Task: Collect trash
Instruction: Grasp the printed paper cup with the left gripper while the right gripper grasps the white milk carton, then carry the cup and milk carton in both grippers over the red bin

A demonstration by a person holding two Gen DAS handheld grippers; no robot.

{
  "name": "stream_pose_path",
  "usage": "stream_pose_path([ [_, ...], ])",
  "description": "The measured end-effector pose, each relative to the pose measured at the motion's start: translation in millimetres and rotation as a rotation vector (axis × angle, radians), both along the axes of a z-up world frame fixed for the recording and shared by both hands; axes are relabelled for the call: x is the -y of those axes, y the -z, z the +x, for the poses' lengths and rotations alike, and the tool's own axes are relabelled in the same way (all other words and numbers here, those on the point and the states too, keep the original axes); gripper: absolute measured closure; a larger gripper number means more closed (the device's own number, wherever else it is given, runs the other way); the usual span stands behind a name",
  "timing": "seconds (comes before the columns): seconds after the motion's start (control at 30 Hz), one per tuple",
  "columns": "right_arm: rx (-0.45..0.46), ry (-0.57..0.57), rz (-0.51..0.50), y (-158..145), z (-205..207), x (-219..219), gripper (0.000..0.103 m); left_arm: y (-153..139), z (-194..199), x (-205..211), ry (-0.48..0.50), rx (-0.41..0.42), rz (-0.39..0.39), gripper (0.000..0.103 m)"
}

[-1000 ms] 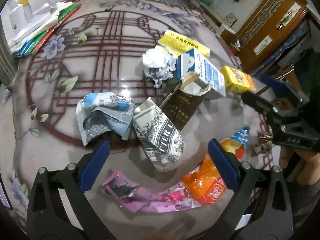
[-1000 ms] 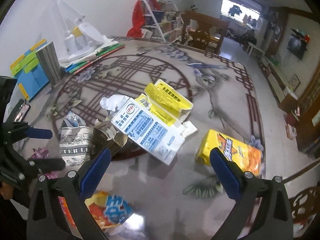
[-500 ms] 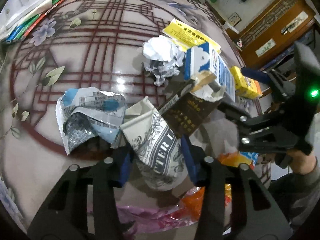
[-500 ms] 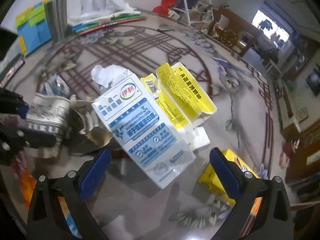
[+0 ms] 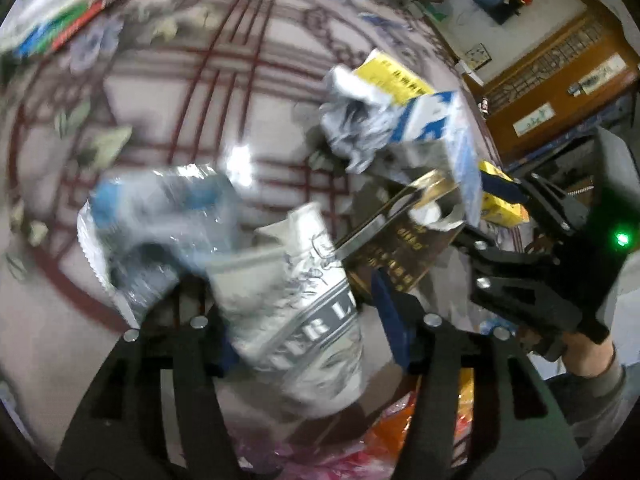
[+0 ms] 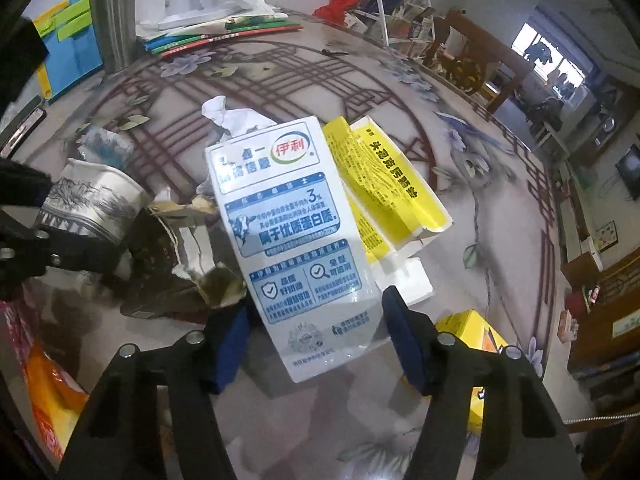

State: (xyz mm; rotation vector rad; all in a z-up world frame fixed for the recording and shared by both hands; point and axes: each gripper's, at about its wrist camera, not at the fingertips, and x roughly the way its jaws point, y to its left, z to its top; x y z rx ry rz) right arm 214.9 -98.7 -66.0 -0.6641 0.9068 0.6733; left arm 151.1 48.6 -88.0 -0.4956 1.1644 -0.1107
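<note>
The white-and-blue milk carton (image 6: 296, 240) bore the 伊利 logo and a large "3%". The crumpled paper cup (image 5: 296, 300) showed the letters "ER L".

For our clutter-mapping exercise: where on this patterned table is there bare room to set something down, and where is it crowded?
Free: the patterned tabletop between the stacked coloured folders and the crumpled white paper, and the stretch right of the open yellow carton. Crowded: around the blue-and-white milk carton, printed paper cup and torn brown box.
</note>
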Motion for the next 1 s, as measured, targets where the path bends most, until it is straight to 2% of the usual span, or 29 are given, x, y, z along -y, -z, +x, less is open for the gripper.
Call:
stream_pose_path([
  [0.03, -0.001, 0.002, 0.003, -1, 0, 1, 0.043, 0, -2, -1, -0.005, 0.006, 0.010, 0.060],
  [0.07, -0.006, 0.006, 0.008, -1, -1, 1, 0.043, -1, -3, -2, -0.001, 0.007, 0.001, 0.061],
  [0.13, -0.014, 0.019, 0.023, -3, -1, 4, 0.044, -3, -6, -2, 0.001, 0.016, -0.013, 0.061],
  [0.4, -0.014, 0.073, 0.087, -25, -4, 17, 0.045, -34, -17, 5, 0.021, 0.101, 0.083, 0.061],
  [1.0, 0.015, 0.166, 0.221, -80, -37, 56, 0.048, -84, -45, 16, 0.039, 0.206, 0.173, 0.061],
])
